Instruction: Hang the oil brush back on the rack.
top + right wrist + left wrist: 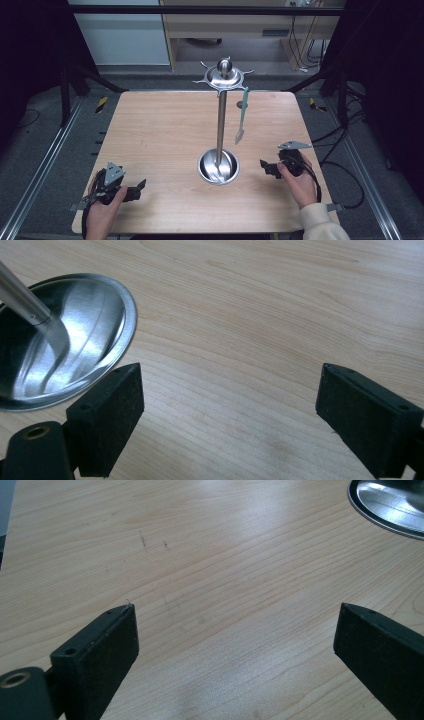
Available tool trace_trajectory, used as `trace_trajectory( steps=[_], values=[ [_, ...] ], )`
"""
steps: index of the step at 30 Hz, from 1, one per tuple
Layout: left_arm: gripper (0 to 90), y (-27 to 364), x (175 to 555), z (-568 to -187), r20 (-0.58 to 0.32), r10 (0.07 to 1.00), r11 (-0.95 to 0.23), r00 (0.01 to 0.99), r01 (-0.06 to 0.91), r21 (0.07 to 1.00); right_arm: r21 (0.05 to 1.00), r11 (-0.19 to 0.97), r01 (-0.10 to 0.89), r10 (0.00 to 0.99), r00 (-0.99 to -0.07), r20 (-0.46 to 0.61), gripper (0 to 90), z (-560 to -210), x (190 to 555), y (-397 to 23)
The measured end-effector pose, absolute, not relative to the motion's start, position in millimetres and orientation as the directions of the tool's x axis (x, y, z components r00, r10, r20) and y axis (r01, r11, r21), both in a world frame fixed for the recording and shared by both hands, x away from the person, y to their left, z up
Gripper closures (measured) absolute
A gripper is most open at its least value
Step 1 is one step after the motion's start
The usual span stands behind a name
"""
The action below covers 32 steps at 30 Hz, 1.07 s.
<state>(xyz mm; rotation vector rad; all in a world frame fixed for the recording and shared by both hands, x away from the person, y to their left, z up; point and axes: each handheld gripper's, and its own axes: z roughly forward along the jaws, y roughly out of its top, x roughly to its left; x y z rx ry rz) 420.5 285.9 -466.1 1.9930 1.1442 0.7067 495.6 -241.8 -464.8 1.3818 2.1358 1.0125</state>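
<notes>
A steel utensil stand (220, 125) rises from a round dished base (218, 166) in the middle of the wooden table (160, 130). Its top is a ring of hooks (223, 76). One pale green utensil (242, 115) hangs from a hook on the right side. My left gripper (139, 189) rests at the table's front left, open, with bare wood between its jaws (235, 645). My right gripper (264, 166) sits just right of the base, open and holding nothing (230, 410). The base's rim (125, 315) lies beside its left jaw.
The stand's base edge (385, 510) lies ahead and to the right in the left gripper view. Black frame rails run along both table sides. A wooden cabinet (240, 25) and cables stand beyond the far edge.
</notes>
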Motion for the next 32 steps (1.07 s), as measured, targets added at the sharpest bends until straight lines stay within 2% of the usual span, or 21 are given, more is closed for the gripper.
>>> trace_trajectory(
  steps=[22,26,32],
  values=[
    [3.8,284.9,421.7,-466.3,0.103,0.882,-0.347,0.460,0.486,0.802,0.753,0.187,0.631,0.913,-0.394,0.103,11.8,-482.9,518.8,-231.6],
    [3.8,283.1,423.1,-465.9,0.107,0.877,-0.355,0.468,0.483,0.801,0.728,0.224,0.648,0.917,-0.394,0.069,11.5,-487.7,521.3,-230.6],
    [3.8,282.1,424.1,-465.8,0.115,0.874,-0.364,0.472,0.481,0.798,0.732,0.218,0.645,0.918,-0.391,0.071,10.5,-486.0,516.7,-229.8]
  ],
)
